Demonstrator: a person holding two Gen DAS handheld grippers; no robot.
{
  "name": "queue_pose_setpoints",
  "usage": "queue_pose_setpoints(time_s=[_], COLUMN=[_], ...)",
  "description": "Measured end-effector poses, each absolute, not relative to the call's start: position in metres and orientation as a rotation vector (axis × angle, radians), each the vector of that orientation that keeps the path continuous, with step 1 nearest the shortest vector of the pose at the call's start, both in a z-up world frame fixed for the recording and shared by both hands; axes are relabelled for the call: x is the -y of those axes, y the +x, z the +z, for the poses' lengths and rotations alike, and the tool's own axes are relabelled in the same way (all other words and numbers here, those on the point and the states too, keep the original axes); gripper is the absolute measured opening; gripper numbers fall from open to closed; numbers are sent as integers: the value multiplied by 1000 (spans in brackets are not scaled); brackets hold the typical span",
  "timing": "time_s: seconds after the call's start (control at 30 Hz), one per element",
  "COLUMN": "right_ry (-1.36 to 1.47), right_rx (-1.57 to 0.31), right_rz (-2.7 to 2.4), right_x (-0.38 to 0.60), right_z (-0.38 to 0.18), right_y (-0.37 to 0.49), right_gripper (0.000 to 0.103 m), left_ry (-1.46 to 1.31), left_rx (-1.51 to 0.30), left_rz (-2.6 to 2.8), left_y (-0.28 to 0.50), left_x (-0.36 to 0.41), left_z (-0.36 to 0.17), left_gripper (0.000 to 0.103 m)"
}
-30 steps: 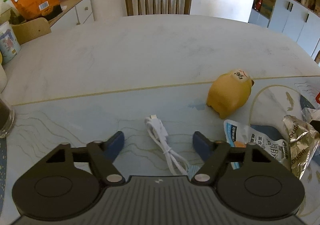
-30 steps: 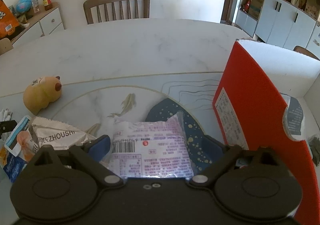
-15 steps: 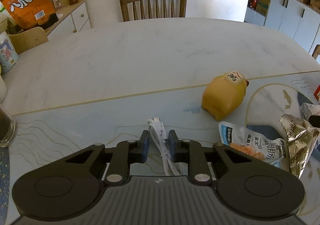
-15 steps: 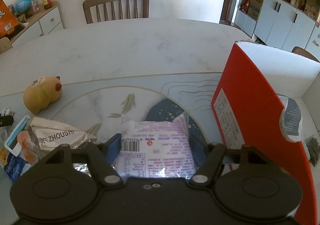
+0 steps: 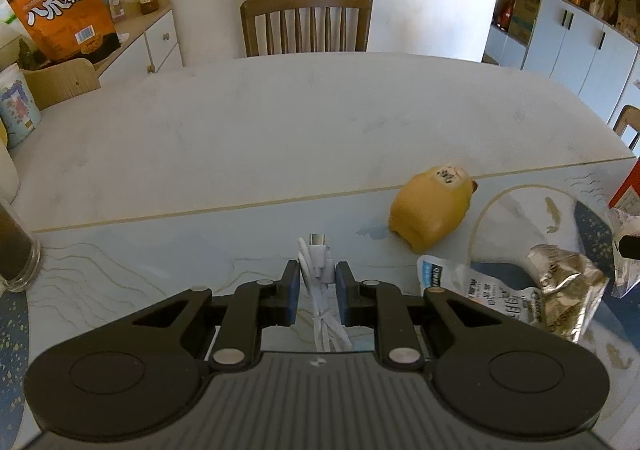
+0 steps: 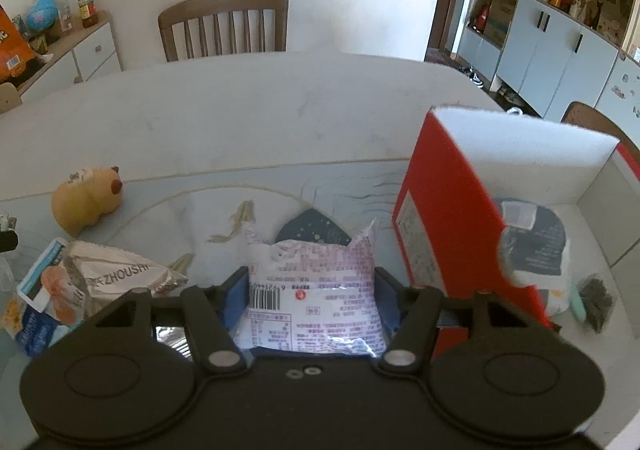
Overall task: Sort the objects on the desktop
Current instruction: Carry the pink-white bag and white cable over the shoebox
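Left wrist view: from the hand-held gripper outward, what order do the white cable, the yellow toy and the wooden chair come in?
1. White cable, pinched in the left hand-held gripper.
2. Yellow toy, ahead to the right.
3. Wooden chair, beyond the table's far edge.

White cable [image 5: 316,270] is showing against pale marbled table [image 5: 280,122]; yellow toy [image 5: 430,216], silver wrapper [image 5: 564,282], pink-printed packet [image 6: 312,298], red box [image 6: 452,210] are showing.

Far table [image 5: 320,122] bare — red box [image 6: 448,210] blocks right.
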State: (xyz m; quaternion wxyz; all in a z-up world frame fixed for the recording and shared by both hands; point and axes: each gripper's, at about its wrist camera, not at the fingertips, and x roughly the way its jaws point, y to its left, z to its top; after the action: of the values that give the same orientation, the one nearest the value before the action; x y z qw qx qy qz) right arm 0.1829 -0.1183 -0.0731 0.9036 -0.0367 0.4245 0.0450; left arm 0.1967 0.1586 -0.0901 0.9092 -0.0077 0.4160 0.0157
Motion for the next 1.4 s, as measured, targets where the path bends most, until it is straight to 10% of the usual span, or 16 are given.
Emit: queue_pose_setpoints(time_s=[1.4], right_ry=[11], right_rx=[-749], right_rz=[244], right_x=[201], right_z=[40], right_y=[104], right_gripper=[64], left_ry=[-57], left_rx=[-762], left_rz=[-177], left_y=[121], left_x=[-49], left_z=[27], left_gripper=[17])
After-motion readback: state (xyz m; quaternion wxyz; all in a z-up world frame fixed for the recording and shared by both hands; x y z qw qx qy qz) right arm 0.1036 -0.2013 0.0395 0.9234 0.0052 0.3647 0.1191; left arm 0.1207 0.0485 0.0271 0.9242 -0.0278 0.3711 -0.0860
